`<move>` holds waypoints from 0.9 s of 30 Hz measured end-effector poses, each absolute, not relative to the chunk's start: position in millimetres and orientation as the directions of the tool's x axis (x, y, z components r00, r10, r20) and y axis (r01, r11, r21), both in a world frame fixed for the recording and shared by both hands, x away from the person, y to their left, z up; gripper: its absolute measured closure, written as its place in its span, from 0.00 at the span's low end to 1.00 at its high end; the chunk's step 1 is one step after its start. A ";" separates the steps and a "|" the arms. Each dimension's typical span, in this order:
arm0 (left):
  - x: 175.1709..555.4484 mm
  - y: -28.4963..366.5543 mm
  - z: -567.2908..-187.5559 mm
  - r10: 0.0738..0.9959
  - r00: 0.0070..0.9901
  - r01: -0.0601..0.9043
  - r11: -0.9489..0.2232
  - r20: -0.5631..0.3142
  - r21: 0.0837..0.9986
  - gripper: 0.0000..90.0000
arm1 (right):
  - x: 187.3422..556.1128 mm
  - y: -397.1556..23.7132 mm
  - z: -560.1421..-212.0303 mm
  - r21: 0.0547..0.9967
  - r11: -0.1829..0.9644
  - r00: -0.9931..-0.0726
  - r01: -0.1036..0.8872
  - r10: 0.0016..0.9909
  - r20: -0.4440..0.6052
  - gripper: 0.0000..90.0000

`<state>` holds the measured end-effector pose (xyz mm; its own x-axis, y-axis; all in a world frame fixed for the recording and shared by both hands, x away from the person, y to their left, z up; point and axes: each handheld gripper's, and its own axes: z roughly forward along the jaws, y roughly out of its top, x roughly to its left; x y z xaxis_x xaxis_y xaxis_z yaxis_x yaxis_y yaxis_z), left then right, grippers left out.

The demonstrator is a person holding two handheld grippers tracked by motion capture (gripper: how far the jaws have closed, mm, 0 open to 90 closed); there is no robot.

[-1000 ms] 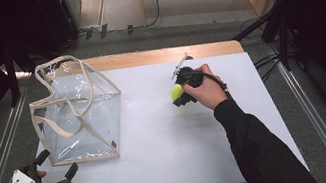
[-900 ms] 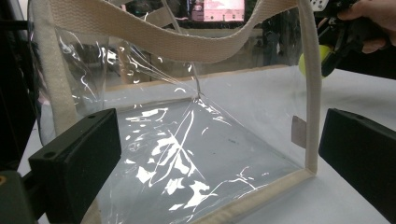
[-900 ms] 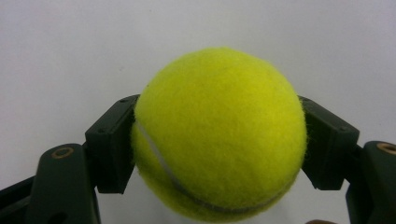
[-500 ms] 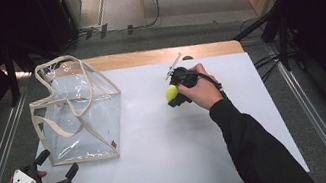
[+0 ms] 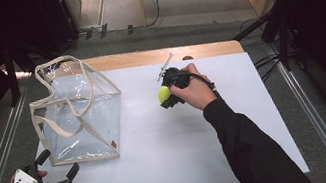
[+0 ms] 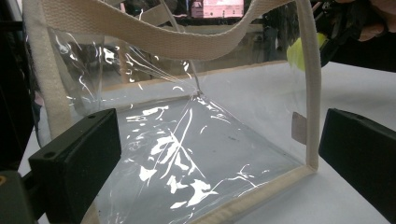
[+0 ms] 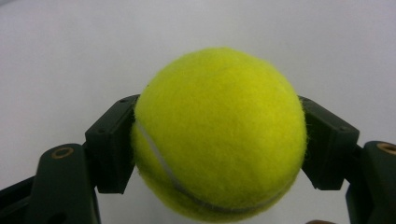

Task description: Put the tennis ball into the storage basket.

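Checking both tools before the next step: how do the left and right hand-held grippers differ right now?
The right hand-held gripper is shut on the tennis ball; the left hand-held gripper stands open, holding nothing. The right is over mid-table, the left at the near edge facing the clear bag. Both have black jaws.

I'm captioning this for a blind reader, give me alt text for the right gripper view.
A yellow tennis ball is clamped between the two black jaws of the right gripper, seen close up against the plain white table.
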<state>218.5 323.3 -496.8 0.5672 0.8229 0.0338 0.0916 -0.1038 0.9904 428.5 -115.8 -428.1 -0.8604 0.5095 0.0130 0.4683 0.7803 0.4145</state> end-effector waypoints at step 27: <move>218.5 322.5 -496.8 0.823 0.567 0.090 -0.106 0.037 0.990 0.00 | 424.0 -74.4 -407.7 0.418 0.818 -0.901 0.395 0.434 0.001 0.25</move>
